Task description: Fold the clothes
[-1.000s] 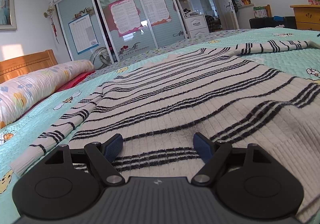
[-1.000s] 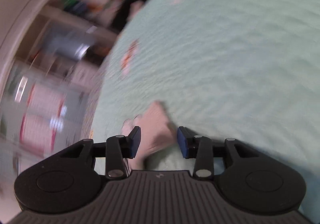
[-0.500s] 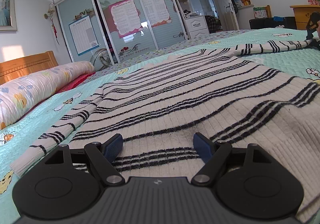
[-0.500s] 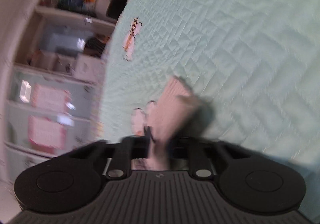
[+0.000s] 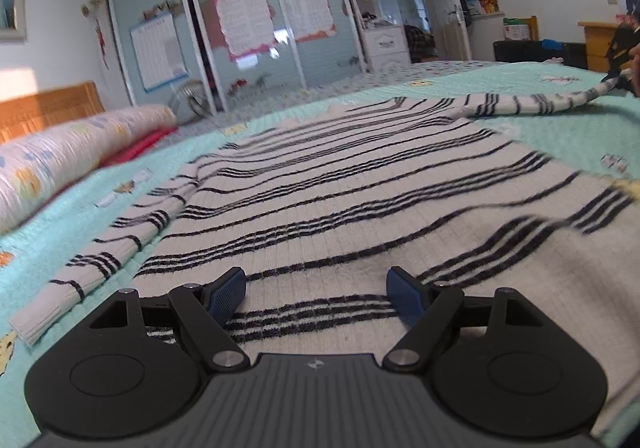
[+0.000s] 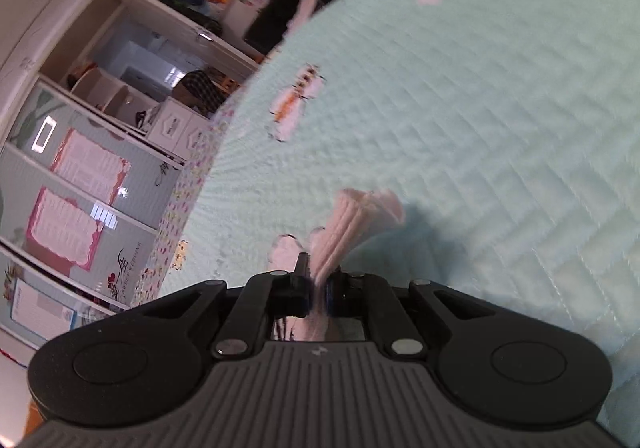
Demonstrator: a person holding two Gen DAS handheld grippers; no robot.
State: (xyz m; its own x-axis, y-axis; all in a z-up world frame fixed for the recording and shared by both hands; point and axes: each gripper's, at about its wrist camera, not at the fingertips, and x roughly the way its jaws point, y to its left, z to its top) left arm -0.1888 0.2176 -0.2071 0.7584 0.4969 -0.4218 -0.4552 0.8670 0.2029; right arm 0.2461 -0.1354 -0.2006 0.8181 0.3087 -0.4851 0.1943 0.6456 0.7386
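- Bedroom with mirrored wardrobe doors (image 5: 256, 28) behind, and a bed under a mint quilt (image 6: 480, 108) carrying the work.
- Right claw (image 6: 318, 294) is pressed together, pinching the ribbed cuff (image 6: 352, 224) of a sleeve, which sticks up past its tips, clear of the quilt.
- From the left view that sleeve (image 5: 532, 102) runs from the far shoulder toward the right edge, its end raised.
- Left claw (image 5: 316, 294) stands spread, nothing between its blue pads, low over the hem of the striped sweater (image 5: 340, 200), which lies flat on the bed.
- Other sleeve (image 5: 108, 260) rests along the sweater's left side.
- Step in hand, as I judge it: folding the right sleeve in.
- Next move calls for carrying the cuff across onto the body and laying it flat, while the left claw could pin the hem.
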